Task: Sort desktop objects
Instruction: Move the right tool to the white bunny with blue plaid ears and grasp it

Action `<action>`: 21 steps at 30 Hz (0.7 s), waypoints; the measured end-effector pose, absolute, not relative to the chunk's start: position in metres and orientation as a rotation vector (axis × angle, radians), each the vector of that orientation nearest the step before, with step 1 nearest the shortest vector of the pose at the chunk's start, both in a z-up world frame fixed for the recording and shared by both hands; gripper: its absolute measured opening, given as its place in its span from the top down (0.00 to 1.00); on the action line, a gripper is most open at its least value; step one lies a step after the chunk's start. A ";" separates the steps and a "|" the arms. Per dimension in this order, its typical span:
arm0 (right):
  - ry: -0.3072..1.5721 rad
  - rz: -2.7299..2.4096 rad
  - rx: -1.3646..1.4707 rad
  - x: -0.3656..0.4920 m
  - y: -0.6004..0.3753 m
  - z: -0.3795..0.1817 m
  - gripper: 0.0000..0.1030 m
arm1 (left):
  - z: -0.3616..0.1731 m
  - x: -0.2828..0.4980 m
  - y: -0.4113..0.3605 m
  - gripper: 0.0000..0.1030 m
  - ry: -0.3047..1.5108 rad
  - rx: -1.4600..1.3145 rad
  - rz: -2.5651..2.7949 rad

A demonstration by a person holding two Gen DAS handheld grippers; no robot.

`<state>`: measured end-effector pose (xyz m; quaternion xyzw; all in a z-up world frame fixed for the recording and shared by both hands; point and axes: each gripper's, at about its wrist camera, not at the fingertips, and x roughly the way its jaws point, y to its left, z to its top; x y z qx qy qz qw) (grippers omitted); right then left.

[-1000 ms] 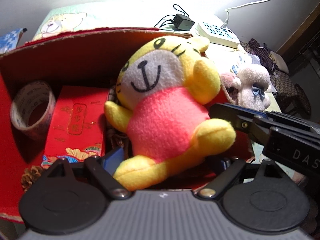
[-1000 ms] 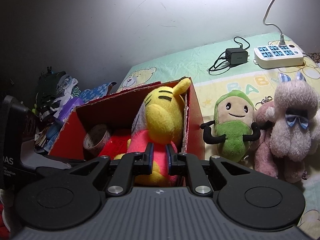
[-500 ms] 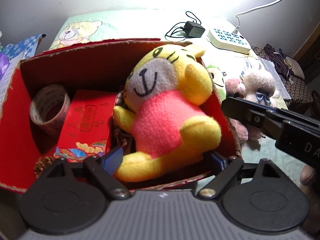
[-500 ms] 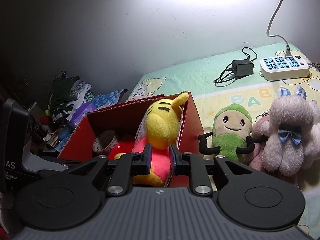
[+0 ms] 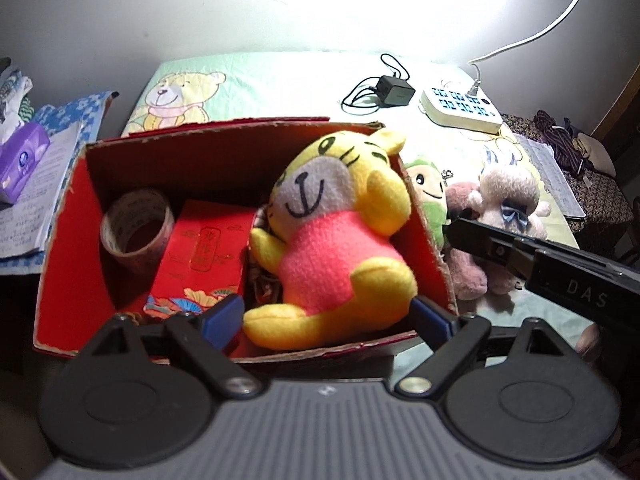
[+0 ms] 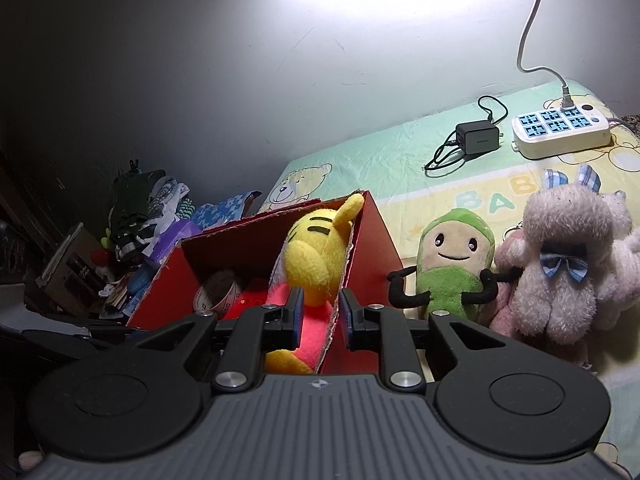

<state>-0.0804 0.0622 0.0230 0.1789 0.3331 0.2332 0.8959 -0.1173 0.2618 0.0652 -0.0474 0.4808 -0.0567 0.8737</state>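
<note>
Progress: partly done, by my read. Tiger plush (image 5: 340,248) sits inside red box (image 5: 60,248), leaning on its right wall, next to tape roll (image 5: 136,228) and red packet (image 5: 204,256). Left to sort, as far as pics show: green plush (image 6: 452,272) and pale pink plush (image 6: 568,268), plus a darker pink one behind it, all on the bedsheet just beside the box, outside its right wall.

L gripper (image 5: 326,316): jaws apart, having just opened a little further w/ nothing pressed between them; the tiger's legs show in the gap, pads clear of it. Judged released.

R gripper (image 6: 318,316): jaws nearly together, narrow gap, empty; box's right wall edge and tiger show beyond the gap, not clamped. Green plush lies near, to the right of its tips; prob next target.
</note>
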 end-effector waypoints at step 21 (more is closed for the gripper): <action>0.707 0.373 0.506 -0.093 -0.033 -0.005 0.79 | 0.071 -0.100 0.143 0.15 0.934 0.024 -0.349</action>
